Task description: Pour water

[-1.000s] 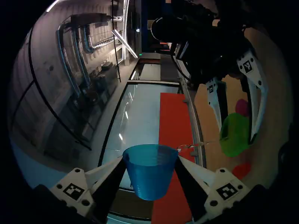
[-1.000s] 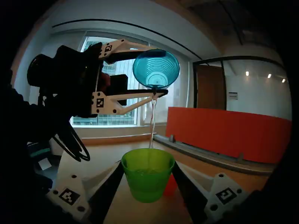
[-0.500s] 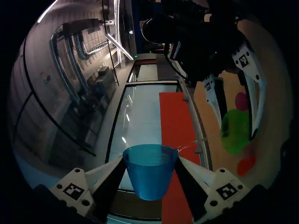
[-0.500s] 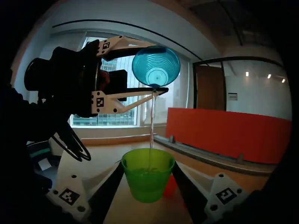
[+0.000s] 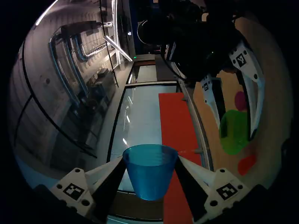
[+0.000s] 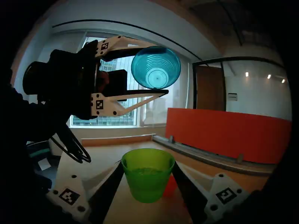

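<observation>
While tipped on its side with its mouth facing the right gripper view, the blue cup point(image 6: 156, 67) hangs up high, directly above the green cup point(image 6: 148, 174) and well apart from it. Left gripper point(image 6: 161, 68) comes in from the left, dark body in front of the window point(image 6: 123, 112), both white fingers clamped on the blue cup, one above and one below. Lower centre, the right gripper point(image 6: 148, 164) has its fingers narrowed onto the green cup's sides, pressing both, cup upright, water point(image 6: 147, 171) inside below the rim. A small red object point(image 6: 170, 185) sits just behind the green cup on the wooden table point(image 6: 123, 203). A red panel point(image 6: 228, 130) runs along the right behind the table edge. From the left gripper view the blue cup fills the gap between the near fingers and the green cup shows far right between the other gripper's fingers.
</observation>
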Motion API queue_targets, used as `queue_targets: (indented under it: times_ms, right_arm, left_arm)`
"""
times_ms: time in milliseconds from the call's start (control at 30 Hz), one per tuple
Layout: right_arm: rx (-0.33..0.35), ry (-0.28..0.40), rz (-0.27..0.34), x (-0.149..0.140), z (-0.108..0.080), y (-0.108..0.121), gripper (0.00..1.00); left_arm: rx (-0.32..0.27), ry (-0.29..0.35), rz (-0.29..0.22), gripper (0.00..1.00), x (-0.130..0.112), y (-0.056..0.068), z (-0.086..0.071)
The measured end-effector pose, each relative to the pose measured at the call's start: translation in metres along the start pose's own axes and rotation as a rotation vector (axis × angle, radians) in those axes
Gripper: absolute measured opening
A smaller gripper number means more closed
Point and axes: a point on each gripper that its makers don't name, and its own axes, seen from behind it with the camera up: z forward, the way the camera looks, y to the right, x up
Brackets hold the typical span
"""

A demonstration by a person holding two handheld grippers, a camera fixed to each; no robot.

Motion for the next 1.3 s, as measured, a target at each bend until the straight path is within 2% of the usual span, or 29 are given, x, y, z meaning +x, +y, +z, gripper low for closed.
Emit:
queue_targets:
  times_ms: [167, 267, 400, 533, 700, 967, 1300]
  right_arm:
    - [0.001, 0.001, -0.002, 0.001, 0.001, 0.000, 0.90]
    - [0.000, 0.001, -0.003, 0.001, 0.001, 0.000, 0.90]
    - [-0.002, 0.004, -0.004, 0.002, 0.000, 0.000, 0.90]
    - [-0.007, 0.008, -0.007, 0.004, 0.000, 0.001, 0.90]
    - [-0.011, 0.015, -0.008, 0.007, -0.002, 0.002, 0.90]
    - [-0.025, 0.029, -0.002, 0.013, -0.005, 0.006, 0.91]
    - [-0.037, 0.034, -0.004, 0.016, -0.008, 0.007, 0.91]
  left_arm:
    - [-0.008, 0.000, -0.013, 0.86, -0.003, -0.001, 0.001]
    - [-0.010, -0.002, -0.038, 0.86, -0.005, -0.001, 0.001]
    - [-0.019, 0.004, -0.103, 0.86, -0.006, 0.002, 0.001]
    - [-0.032, 0.007, -0.194, 0.86, -0.007, 0.007, 0.001]
    - [-0.037, 0.009, -0.344, 0.86, -0.010, 0.012, 0.003]
    - [-0.059, 0.004, -0.631, 0.86, -0.019, 0.026, 0.005]
    - [-0.036, -0.021, -0.951, 0.86, -0.038, 0.026, 0.006]
